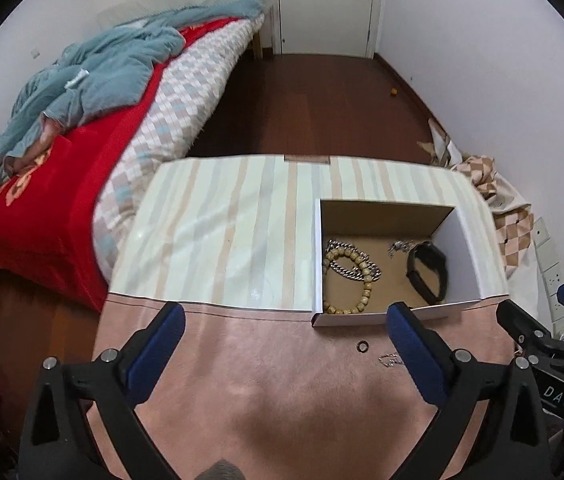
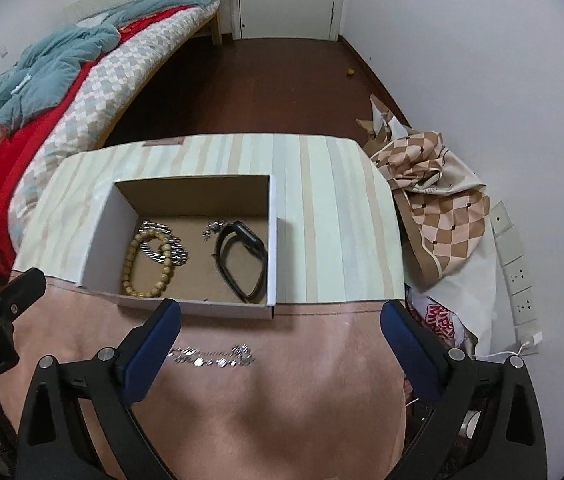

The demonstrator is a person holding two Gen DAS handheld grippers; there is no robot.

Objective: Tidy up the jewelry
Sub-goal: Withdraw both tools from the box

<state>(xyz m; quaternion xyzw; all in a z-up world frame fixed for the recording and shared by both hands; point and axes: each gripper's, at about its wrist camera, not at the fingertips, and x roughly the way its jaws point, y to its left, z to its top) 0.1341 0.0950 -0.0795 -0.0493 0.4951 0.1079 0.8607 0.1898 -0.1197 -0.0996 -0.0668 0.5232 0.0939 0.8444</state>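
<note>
Right hand-held gripper point(image 2: 280, 322) hovering with jaws spread wide, nothing between them, aimed down at the pink mat point(image 2: 242, 420) covering the near part of the desk point(image 2: 322, 208). Left hand-held gripper point(image 1: 286, 326) same deal: wide apart, empty, hanging a bit off to the side.

Looks like mid-sort, most of the haul already boxed. Still loose on the mat: a sparkly silver chain point(image 2: 212, 357) stretched out flat just beside the right gripper's left finger, plus a small dark ring point(image 1: 362, 346) close to the box's front wall. Probably the chain next. Calls for dropping low, closing on a bunched part near its right end rather than a single thin link, then lifting clear over the front wall. Ring likely fiddlier, tiny and flat on soft fabric.

Open cardboard box point(image 2: 180, 307) sitting where mat meets the striped surface. Inside: a wooden bead bracelet point(image 2: 130, 264) on the left, tangled over a chunky silver link chain point(image 2: 166, 250); a small silver piece point(image 2: 212, 229) toward the back, too small to identify; a black watch band point(image 2: 242, 262) on its edge against the right wall.
</note>
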